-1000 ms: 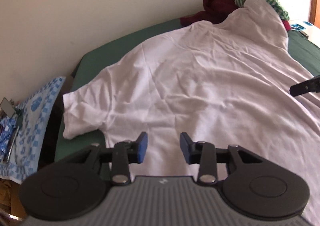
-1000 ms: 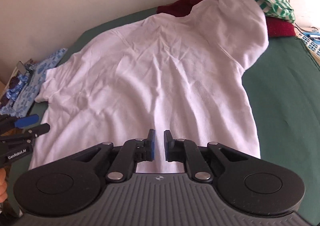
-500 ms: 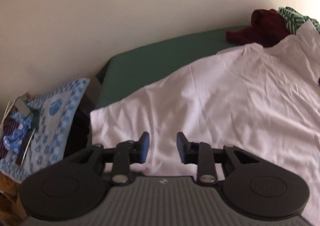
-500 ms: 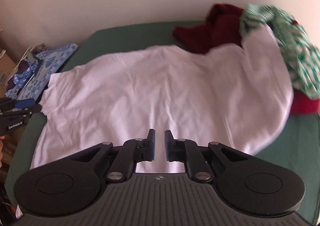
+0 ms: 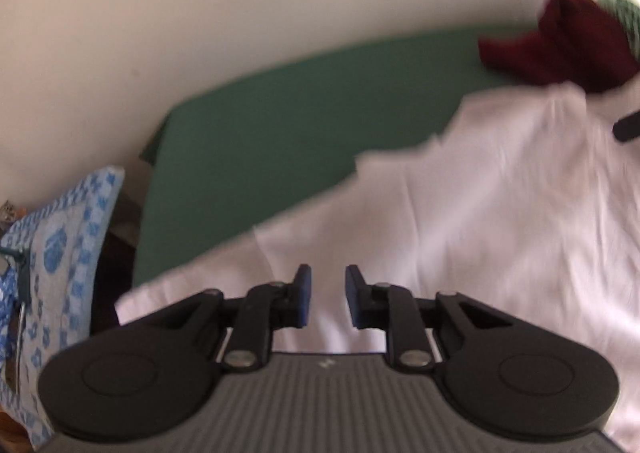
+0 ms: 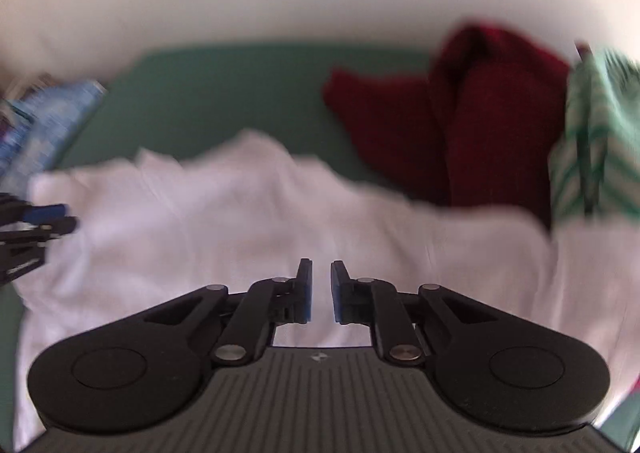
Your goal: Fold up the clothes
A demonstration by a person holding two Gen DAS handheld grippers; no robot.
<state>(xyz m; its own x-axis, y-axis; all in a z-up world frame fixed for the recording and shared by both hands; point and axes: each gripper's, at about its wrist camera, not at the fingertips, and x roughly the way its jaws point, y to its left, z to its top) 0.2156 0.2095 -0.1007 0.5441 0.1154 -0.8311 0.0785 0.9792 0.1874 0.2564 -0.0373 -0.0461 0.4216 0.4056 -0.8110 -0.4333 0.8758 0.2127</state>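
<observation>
A white T-shirt [image 5: 480, 205] lies spread on the green bed [image 5: 280, 121], blurred by motion. It also shows in the right wrist view [image 6: 240, 213]. My left gripper [image 5: 328, 293] hovers over the shirt's near left part with a clear gap between its blue pads, holding nothing. My right gripper [image 6: 321, 289] is over the shirt's near middle, its pads a narrow gap apart, empty. The left gripper's fingertips [image 6: 48, 215] show at the left edge of the right wrist view.
A dark red garment [image 6: 460, 113] and a green-striped garment [image 6: 592, 141] are piled at the far right of the bed. A blue-and-white patterned cloth [image 5: 60, 253] lies off the bed's left side. A pale wall stands behind.
Both grippers have moved and tilted up; the shirt now sits lower in both views and more wall and bare green bed show. Both jaws keep the same gaps.
</observation>
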